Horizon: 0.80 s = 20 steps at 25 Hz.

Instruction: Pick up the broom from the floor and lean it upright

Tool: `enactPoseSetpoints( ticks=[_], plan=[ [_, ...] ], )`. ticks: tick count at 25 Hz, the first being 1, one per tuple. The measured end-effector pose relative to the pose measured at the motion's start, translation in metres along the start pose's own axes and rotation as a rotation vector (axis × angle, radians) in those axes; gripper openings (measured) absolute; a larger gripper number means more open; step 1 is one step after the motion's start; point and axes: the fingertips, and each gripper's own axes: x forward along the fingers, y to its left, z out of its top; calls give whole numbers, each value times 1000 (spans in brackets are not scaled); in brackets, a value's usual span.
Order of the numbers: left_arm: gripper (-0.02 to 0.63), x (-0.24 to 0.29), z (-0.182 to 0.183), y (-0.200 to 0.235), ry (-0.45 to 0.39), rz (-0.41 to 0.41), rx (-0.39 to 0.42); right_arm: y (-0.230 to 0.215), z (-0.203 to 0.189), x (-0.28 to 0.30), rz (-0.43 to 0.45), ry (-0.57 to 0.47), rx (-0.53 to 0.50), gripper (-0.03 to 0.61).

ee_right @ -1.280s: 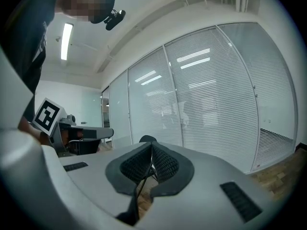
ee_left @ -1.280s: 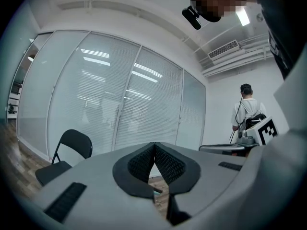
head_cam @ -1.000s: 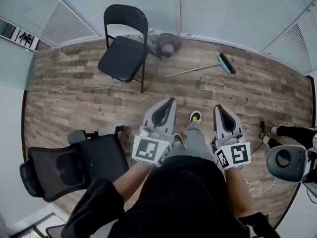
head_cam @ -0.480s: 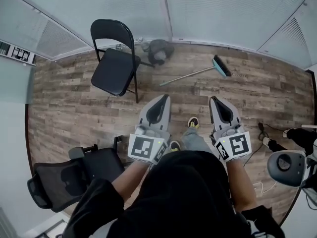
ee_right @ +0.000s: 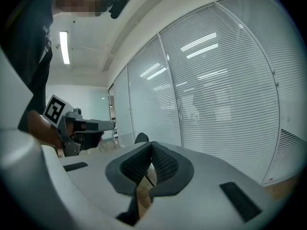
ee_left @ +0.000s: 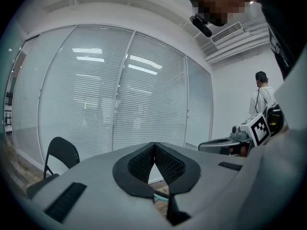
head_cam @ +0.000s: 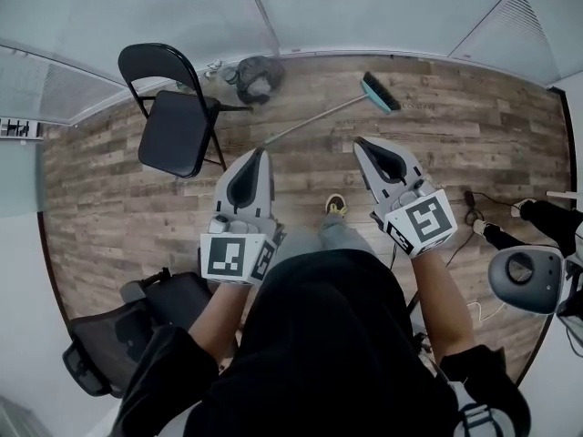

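Observation:
The broom (head_cam: pixel 321 116) lies flat on the wooden floor near the glass wall, its teal head (head_cam: pixel 378 92) at the right and its thin handle running down-left. My left gripper (head_cam: pixel 258 154) is held level and shut, empty, its tip just short of the handle's near end. My right gripper (head_cam: pixel 361 144) is also shut and empty, a little in front of the broom head. In the left gripper view the pads (ee_left: pixel 144 159) meet at the left gripper (ee_left: pixel 154 145) tip, with a teal sliver of broom (ee_left: pixel 161 198) below. In the right gripper view the right gripper (ee_right: pixel 151 144) shows closed pads too.
A black folding chair (head_cam: pixel 173 116) stands left of the broom, with a dark bag (head_cam: pixel 255 78) beside it at the wall. A black office chair (head_cam: pixel 127 330) is at my lower left. Cables (head_cam: pixel 474 209), a white device (head_cam: pixel 524 282) and another person's foot (head_cam: pixel 537 218) are at the right.
I have walked toward the wall: the broom and folding chair are nearer, and both grippers have come forward close to the broom. Their jaws stayed shut.

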Motion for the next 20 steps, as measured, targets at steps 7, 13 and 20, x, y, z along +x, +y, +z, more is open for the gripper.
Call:
enactPoseSetpoints(
  ticks=[7,13,20],
  plan=[
    [20,34,0,14,17,2,-21,-43,-3,21,-32,52,61,18],
    [20,69,3,52,20,-6,-49,-72,7,68,-58,44,75,18],
    [20,136,4,140,18,6,-92,-99,10,163,-75,88,51,18]
  ],
)
